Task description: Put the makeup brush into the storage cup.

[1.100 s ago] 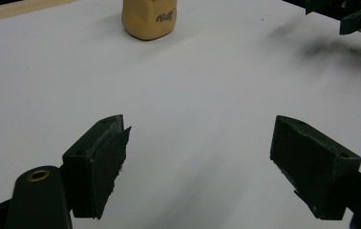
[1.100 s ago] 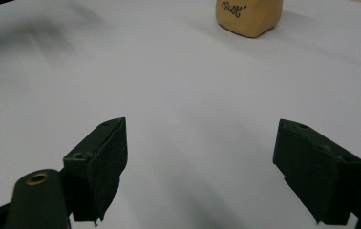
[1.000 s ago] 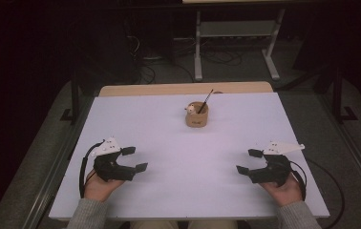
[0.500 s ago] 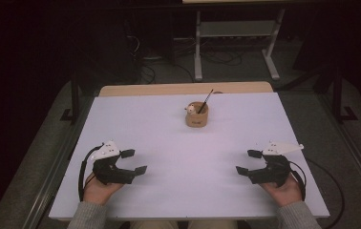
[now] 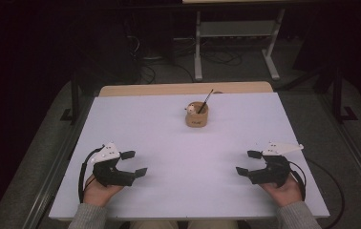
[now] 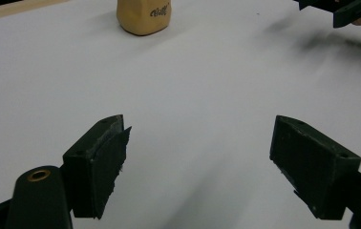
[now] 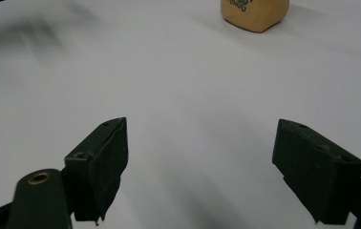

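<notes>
wooden cup (image 5: pixel 197 116) with stick (image 5: pixel 205 100), mid-worktop | likely light, stiff, tippy; grip low on sides | left gripper (image 5: pixel 134 163), right gripper (image 5: pixel 248 162): fingers spread, empty

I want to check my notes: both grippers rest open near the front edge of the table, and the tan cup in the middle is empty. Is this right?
Not quite: the tan cup is not empty. The high view shows a thin dark stick leaning out of it. Both the left gripper and right gripper are open.

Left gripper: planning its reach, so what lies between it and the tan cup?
Only bare white tabletop between the left gripper and the tan cup, per the high view.
</notes>
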A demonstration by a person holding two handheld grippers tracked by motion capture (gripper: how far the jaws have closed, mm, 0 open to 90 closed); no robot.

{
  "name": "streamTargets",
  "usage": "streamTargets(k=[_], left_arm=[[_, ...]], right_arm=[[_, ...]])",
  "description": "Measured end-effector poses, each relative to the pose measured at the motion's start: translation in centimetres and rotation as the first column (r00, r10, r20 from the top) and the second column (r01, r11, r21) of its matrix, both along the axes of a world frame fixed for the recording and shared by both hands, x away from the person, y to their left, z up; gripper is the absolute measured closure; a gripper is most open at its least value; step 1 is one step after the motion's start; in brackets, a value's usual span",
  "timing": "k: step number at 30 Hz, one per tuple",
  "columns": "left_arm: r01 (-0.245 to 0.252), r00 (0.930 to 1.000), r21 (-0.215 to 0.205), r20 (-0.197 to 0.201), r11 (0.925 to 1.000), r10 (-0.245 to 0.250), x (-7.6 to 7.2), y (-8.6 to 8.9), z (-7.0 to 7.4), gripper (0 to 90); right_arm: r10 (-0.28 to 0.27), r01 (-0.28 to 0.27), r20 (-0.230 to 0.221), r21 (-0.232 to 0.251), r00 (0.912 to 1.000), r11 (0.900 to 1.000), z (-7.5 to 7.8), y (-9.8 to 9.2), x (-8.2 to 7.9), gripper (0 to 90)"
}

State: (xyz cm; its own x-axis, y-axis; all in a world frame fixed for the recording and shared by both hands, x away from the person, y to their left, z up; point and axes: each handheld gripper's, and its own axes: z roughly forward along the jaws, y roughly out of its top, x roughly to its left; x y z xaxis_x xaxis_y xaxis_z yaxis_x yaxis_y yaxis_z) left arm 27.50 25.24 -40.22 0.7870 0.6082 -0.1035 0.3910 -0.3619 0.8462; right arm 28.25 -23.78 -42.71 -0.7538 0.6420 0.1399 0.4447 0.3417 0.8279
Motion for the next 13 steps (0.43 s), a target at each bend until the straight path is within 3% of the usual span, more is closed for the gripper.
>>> streamTargets(k=[13], left_arm=[[0.01,1.0,0.01,-0.001,0.9999,-0.01,-0.05,-0.03,-0.11,19.3]], right_arm=[[-0.003,0.003,0.003,0.007,1.0,1.0,0.08,-0.15,-0.08,18.7]])
